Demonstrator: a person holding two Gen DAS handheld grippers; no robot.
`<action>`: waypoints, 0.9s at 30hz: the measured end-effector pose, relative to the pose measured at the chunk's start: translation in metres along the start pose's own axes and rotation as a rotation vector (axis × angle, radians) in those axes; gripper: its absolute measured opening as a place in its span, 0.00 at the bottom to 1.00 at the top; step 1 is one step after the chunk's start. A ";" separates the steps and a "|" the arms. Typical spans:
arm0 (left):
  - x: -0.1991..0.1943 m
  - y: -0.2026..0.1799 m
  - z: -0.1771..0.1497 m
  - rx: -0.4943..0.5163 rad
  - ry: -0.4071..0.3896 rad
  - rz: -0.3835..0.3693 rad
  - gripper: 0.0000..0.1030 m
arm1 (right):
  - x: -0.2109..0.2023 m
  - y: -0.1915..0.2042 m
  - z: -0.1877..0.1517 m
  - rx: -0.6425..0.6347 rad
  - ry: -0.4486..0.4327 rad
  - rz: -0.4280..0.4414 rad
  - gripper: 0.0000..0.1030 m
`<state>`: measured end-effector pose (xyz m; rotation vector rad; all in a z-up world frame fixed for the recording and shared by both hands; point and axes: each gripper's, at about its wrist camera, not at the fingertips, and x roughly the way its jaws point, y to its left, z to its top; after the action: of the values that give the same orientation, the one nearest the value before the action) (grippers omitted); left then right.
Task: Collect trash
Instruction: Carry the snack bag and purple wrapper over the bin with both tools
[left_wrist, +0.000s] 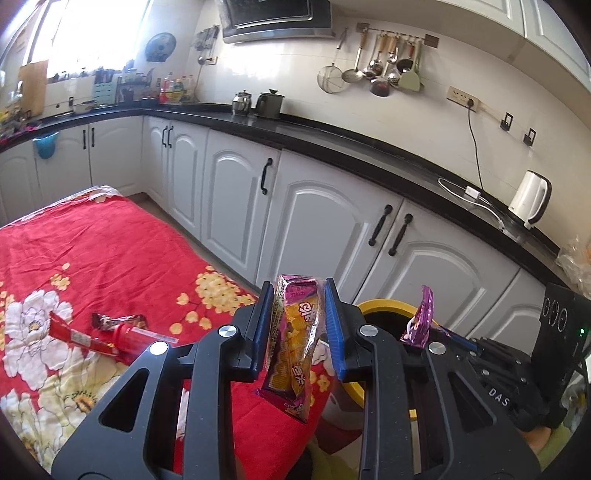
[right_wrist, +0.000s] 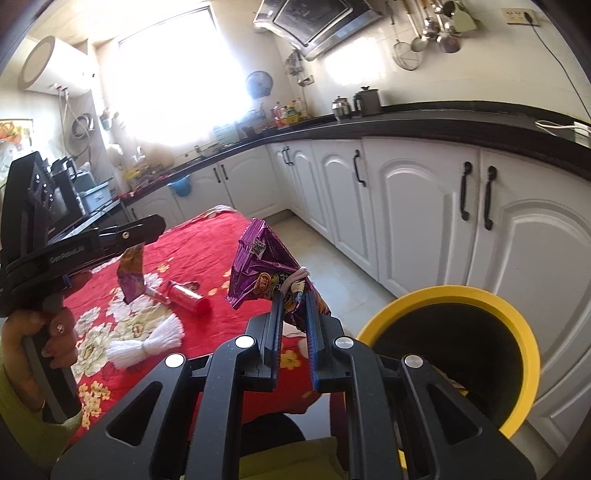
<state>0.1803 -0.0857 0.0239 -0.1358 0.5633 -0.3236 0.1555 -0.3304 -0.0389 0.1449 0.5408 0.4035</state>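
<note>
Beside yellow bin (right_wrist: 517, 306): left tongs (left_wrist: 297, 310) clamp snack packet (left_wrist: 293, 339), right tongs (right_wrist: 293, 306) clamp purple wrapper (right_wrist: 258, 266)

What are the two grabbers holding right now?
Left gripper: closed on a purple-and-yellow snack packet.
Right gripper: closed on a crumpled purple wrapper.

Daylight poured through the window (right_wrist: 173, 81), which was blown out to white in both views and washed the wall around it in haze. The glossy cabinet doors (left_wrist: 325, 229) caught soft highlights. Fisheye distortion curved the countertop (left_wrist: 332, 136), and the corners fell dark.
</note>
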 end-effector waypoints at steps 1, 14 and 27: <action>0.002 -0.002 -0.001 0.003 0.001 -0.002 0.20 | -0.001 -0.004 0.000 0.007 -0.002 -0.007 0.11; 0.025 -0.039 -0.010 0.046 0.018 -0.046 0.20 | -0.011 -0.055 -0.012 0.093 -0.011 -0.087 0.11; 0.059 -0.077 -0.027 0.070 0.075 -0.097 0.20 | -0.014 -0.109 -0.038 0.193 0.017 -0.169 0.11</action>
<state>0.1919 -0.1785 -0.0120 -0.0840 0.6197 -0.4438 0.1603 -0.4342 -0.0907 0.2790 0.6039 0.1872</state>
